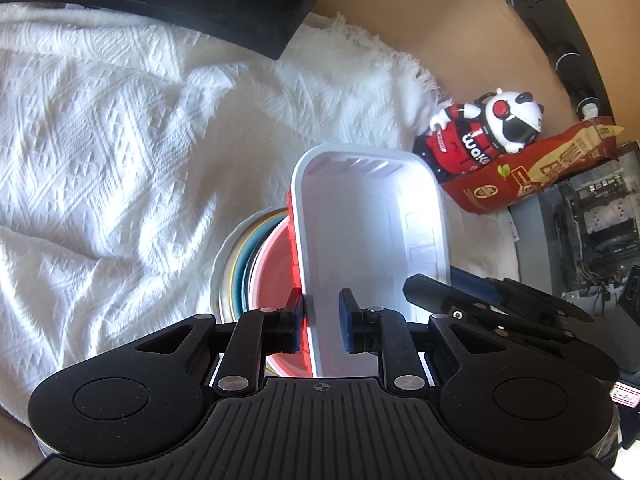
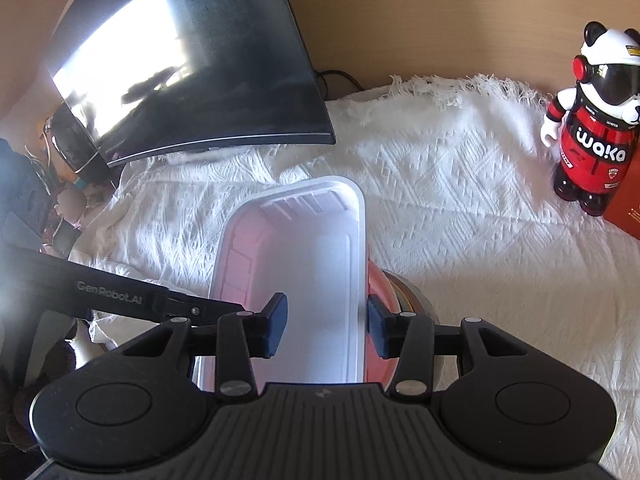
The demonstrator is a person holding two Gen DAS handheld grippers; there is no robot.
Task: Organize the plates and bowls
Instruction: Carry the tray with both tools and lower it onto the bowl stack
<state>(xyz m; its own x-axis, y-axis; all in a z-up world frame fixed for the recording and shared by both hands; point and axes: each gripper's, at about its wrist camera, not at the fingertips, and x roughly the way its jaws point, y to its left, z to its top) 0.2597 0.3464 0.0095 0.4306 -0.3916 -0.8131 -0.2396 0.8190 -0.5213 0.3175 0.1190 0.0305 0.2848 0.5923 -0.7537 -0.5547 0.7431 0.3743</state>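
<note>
- Left claw [image 1: 320,322] is straddling the tray's [image 1: 372,232] left rim, jaws narrow but not clamped.
- Right claw [image 2: 327,326] is straddling its right rim, gaping.
- Tray, long axis running away from both, is sitting over the bowls [image 1: 240,264].

Rectangular tray [image 2: 304,264] on a stack of bowls and plates [image 1: 256,264], stack on a tablecloth [image 2: 460,216] covering the counter, monitor [image 2: 208,64] behind to the left, panda figurine [image 2: 596,120] behind to the right, snack bag [image 1: 528,172] beside the figurine
</note>
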